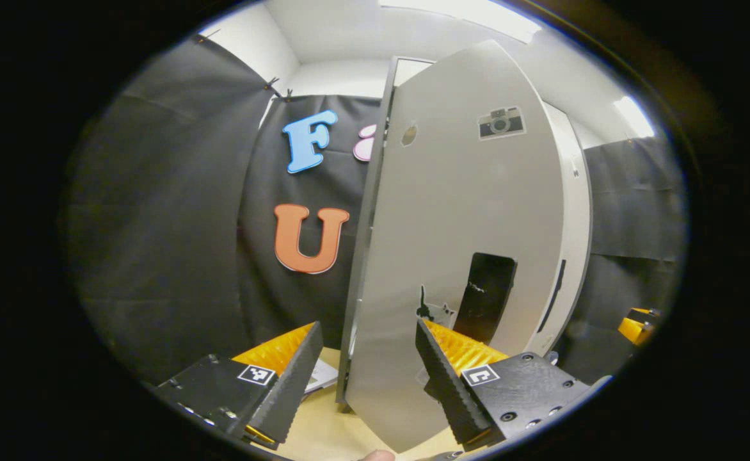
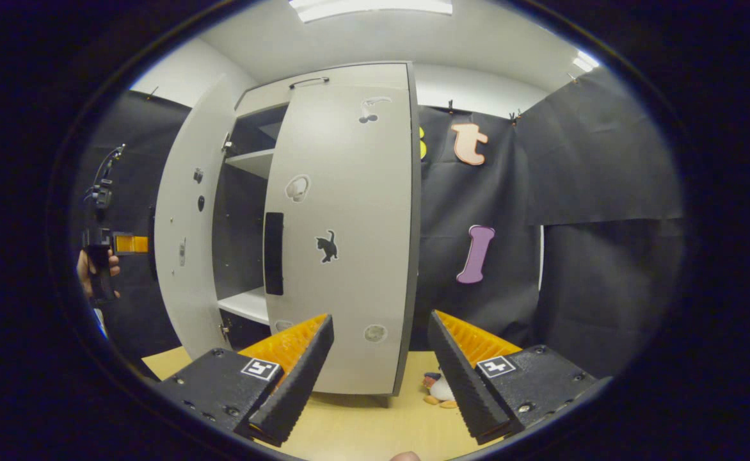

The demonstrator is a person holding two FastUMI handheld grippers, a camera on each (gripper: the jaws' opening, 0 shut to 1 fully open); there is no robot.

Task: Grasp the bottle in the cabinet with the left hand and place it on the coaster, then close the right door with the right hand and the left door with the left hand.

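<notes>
The bottle named in the task cannot be picked out, nor the coaster, so whether the first step is complete cannot be confirmed; judging by both grippers facing doors with nothing between their fingers, it probably is. The tall grey cabinet [image 2: 324, 77] stands on a pale wooden tabletop [image 2: 362, 429]; the shelves visible through its gap look bare.

In the right gripper view, the cabinet's grey right door with a black cat sticker and a dark recessed handle [image 2: 349, 243] is swung most of the way toward shut but still stands off the carcass, a dark gap showing on its handle side. The right gripper [image 2: 380, 365] is released, its fingers spread wide and holding nothing, just in front of that door's lower part; contact cannot be told. A small penguin-like toy [image 2: 440, 388] lies on the tabletop by the door's lower corner.

The cabinet's grey left door with a camera sticker [image 1: 464, 243] is wide open. In the left gripper view, the left gripper [image 1: 368, 378] is also released and empty, its fingers straddling the door's lower edge, apparently without pressing on it. The right gripper view shows that gripper farther off, held in a hand [image 2: 93, 269].

By this reading, the right door needs its final push, and the whole left-door closure remains.
</notes>
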